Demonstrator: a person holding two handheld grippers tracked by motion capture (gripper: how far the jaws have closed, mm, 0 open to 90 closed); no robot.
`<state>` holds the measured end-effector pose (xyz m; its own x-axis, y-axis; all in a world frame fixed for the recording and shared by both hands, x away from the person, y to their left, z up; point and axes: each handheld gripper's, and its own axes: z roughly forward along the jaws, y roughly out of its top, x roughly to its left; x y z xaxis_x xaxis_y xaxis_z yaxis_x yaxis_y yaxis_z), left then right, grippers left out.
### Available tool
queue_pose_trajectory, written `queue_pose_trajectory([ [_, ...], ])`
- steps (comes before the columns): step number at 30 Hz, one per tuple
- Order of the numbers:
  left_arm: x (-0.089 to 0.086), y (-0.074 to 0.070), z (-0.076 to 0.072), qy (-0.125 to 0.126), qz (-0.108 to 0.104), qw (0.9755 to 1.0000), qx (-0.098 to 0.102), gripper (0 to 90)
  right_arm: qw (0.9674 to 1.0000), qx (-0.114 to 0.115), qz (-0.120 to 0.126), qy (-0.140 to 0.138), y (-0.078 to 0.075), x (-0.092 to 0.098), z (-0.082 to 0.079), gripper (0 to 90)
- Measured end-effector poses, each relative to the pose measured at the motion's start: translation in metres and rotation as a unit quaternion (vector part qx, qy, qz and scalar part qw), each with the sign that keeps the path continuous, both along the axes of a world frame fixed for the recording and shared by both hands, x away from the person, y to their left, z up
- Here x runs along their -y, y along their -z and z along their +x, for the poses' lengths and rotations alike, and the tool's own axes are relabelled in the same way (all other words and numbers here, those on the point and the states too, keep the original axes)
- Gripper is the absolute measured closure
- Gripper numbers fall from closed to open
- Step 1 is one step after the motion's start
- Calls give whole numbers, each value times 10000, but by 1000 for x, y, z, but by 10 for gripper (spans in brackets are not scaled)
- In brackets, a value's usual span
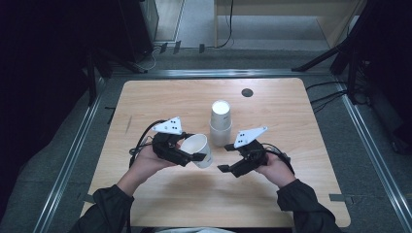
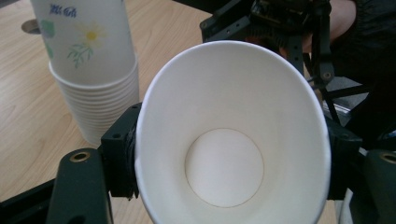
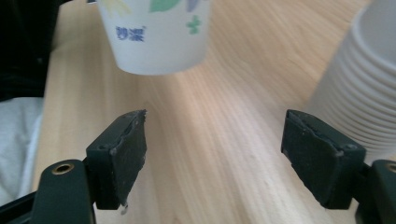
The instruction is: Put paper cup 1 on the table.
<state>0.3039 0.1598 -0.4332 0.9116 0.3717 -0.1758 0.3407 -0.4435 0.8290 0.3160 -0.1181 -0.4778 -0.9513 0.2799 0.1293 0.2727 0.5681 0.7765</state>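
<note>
My left gripper [image 1: 193, 149] is shut on a single white paper cup [image 1: 202, 146], held tilted above the wooden table [image 1: 160, 102] with its mouth turned toward the gripper. In the left gripper view the cup [image 2: 233, 116] sits squeezed between both jaws of the left gripper [image 2: 231, 158]. An upside-down stack of flower-printed paper cups [image 1: 220, 124] stands at the table's middle, just right of the held cup. My right gripper [image 1: 226, 158] hovers right of the held cup and in front of the stack. Its jaws [image 3: 224, 154] stand open with only bare table between them.
A dark round grommet [image 1: 247, 92] sits near the table's far edge. Metal rails [image 1: 73, 150] and cables run along the floor around the table. In the right gripper view the stack [image 3: 364, 93] is close on the right and the held cup [image 3: 156, 32] ahead.
</note>
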Motion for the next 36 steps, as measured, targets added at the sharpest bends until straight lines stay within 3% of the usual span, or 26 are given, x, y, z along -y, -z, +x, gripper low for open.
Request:
queue_pose_trajectory([
  [12, -13, 5, -1, -297, 260, 9992, 48, 268, 9987, 166, -128, 471, 1, 8, 11, 245],
  [16, -19, 7, -1, -402, 322, 9987, -4, 265, 9986, 180, -127, 476, 0, 9, 14, 241],
  [22, -27, 10, -2, -549, 416, 9976, 85, 265, 9986, 239, -142, 459, -1, 11, 20, 237],
  [26, -37, 11, -2, -821, 439, 9954, 203, 265, 9985, 218, -141, 481, -1, 11, 23, 236],
  [36, -60, 20, 3, -1221, 556, 9909, 127, 263, 9988, 239, -204, 385, 0, 3, 26, 236],
])
